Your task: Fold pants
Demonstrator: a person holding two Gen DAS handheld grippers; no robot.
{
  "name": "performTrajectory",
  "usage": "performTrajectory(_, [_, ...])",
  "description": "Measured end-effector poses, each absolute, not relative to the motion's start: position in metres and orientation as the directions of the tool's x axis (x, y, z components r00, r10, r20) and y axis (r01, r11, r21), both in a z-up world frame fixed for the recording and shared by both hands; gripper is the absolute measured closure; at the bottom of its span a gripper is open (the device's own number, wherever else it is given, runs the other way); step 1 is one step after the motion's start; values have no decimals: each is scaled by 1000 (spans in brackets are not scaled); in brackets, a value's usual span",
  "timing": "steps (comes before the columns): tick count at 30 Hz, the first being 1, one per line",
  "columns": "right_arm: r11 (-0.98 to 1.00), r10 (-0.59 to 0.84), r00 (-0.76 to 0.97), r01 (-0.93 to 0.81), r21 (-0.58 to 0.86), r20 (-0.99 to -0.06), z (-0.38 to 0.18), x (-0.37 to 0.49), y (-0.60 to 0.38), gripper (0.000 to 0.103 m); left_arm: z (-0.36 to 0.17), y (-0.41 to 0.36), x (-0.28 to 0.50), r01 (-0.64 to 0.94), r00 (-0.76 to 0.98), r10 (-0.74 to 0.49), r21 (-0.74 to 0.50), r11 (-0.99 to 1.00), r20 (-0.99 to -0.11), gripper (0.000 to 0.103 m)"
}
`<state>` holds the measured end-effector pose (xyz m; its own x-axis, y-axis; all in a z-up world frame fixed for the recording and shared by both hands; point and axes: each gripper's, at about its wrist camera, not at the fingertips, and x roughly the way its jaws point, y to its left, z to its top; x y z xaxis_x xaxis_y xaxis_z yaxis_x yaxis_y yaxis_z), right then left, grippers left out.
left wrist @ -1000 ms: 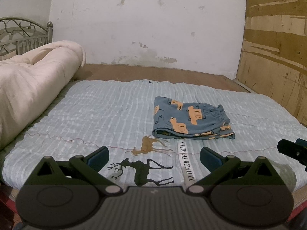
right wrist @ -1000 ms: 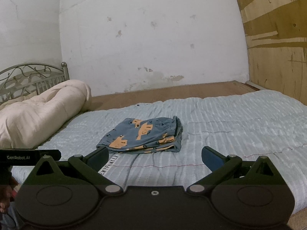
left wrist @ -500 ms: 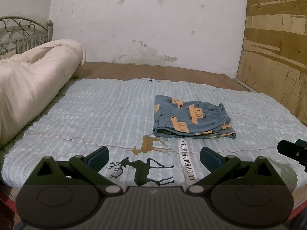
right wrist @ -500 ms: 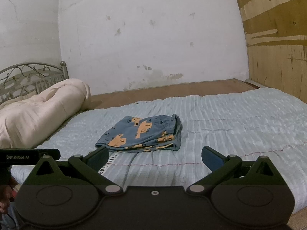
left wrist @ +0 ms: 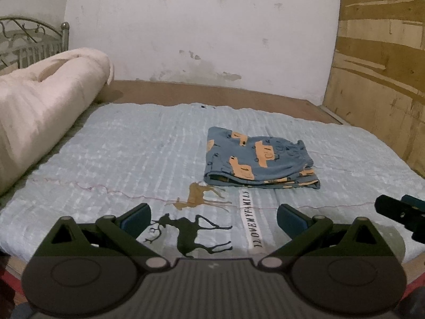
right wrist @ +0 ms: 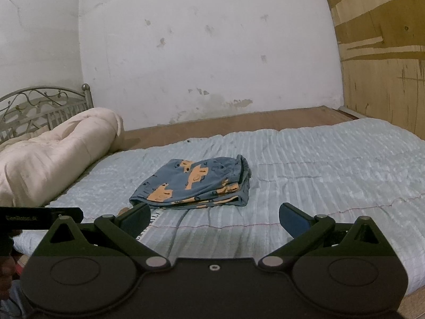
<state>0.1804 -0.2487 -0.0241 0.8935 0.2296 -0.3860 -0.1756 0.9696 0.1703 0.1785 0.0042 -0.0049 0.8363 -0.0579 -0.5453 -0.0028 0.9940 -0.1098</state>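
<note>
Pants (left wrist: 259, 166) folded on quilt (left wrist: 132, 159) – both grippers wide apart, empty

Soft matt cloth pants (left wrist: 259, 163) lie on a ribbed quilted bedspread (left wrist: 132, 154) beside a scuffed plywood wall (left wrist: 379, 74).

Both views are being lit dimly and evenly; shadows are being kept soft. Corners are being vignetted black, edges bowed by fisheye distortion. Slight softness and grain are being shown throughout.
</note>
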Motion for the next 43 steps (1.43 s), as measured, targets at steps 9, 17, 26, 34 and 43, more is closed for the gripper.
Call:
performTrajectory(9, [970,227,888,-171,170,-400,-28,184,-248,1,-5,3,179,-14,844,-39,-94,995,-534,0])
performTrajectory(17, [971,227,883,-172,167,-410,-31,186,-247,1,-8,6,182,-26,840,-28,-91,996,-542,0])
performTrajectory(26, [972,224,879,-170,163,-422,-33,191,-246,1,-11,7,184,-20,836,-36,-97,995,-547,0])
performTrajectory(34, [972,226,871,-174,158,-436,-36,194,-244,1,-13,8,187,-26,832,-33,-98,995,-553,0])
performTrajectory(43, [971,230,864,-175,161,-448,-39,196,-244,1,-12,8,187,-30,836,-29,-98,995,-548,0])
